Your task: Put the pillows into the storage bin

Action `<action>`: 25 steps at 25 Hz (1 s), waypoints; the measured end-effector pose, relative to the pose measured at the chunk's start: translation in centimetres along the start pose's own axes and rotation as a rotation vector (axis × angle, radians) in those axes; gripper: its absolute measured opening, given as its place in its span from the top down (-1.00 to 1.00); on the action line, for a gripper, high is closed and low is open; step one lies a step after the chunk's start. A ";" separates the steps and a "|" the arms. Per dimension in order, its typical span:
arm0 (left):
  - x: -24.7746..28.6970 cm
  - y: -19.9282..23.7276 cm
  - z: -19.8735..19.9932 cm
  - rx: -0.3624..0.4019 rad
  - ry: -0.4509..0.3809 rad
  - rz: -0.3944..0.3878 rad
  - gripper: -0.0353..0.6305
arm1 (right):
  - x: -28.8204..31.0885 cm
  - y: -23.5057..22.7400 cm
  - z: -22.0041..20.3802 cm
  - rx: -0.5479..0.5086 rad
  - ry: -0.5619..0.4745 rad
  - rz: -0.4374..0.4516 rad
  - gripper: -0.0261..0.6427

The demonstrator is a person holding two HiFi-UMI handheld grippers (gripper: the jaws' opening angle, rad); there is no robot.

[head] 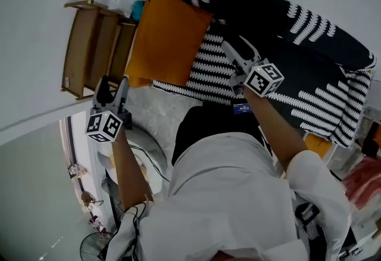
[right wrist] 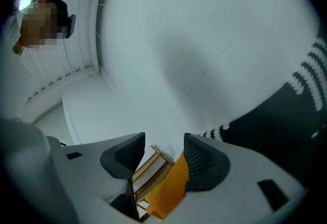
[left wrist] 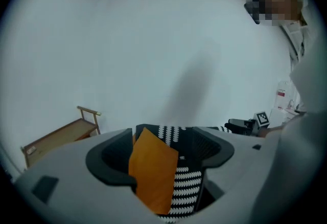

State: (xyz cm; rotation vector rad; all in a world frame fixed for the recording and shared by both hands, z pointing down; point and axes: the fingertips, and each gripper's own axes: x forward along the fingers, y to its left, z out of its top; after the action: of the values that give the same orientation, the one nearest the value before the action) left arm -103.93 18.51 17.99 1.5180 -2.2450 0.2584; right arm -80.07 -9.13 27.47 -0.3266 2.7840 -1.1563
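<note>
Head view: an orange square fabric pillow (head: 166, 36) lay tilted on a black fabric cover w/ white zigzag stripes (head: 309, 45), its lower corner hanging past the cover's edge. A brown wooden slatted rack (head: 95, 51) stood just beside the pillow, at the picture's left. The left gripper (head: 113, 86) hovered near the pillow's lower corner, not touching it. The right gripper (head: 241, 50) hung over the striped cover, right of the pillow and apart from it. A person in a white shirt (head: 238, 194) held both.

Left gripper view: the left gripper (left wrist: 163, 154) had its fingers spread, nothing clamped. The orange pillow (left wrist: 153, 172) showed btwn them but farther off, resting on the striped cover (left wrist: 186, 187). The wooden rack (left wrist: 61, 136) sat at left, the right gripper (left wrist: 248, 125) at right.

Right gripper view: the right gripper (right wrist: 164, 152) also had its fingers spread, w/ nothing in them. Beyond the gap were the wooden rack (right wrist: 150, 169) and a corner of the orange pillow (right wrist: 168, 195); the striped cover (right wrist: 286, 115) filled the right side.
</note>
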 end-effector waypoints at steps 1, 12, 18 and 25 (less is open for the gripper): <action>1.2 0.8 -0.2 0.006 0.025 -0.010 -0.21 | 0.6 -1.0 -1.2 0.053 0.014 -0.006 0.21; 19.0 8.0 -7.1 0.063 0.283 -0.210 -0.21 | 6.6 -13.3 -14.2 0.302 0.123 -0.234 0.11; 28.2 11.9 -14.2 0.099 0.464 -0.305 -0.21 | 9.5 -19.3 -24.5 0.475 0.122 -0.376 0.11; 32.7 13.9 -21.4 0.163 0.683 -0.316 -0.21 | 11.4 -23.5 -34.4 0.515 0.197 -0.429 0.11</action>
State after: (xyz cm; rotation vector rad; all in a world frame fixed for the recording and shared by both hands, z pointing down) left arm -122.10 4.48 52.50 1.5335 -1.4624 0.7474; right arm -93.71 -4.35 68.20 -0.8109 2.4947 -2.0384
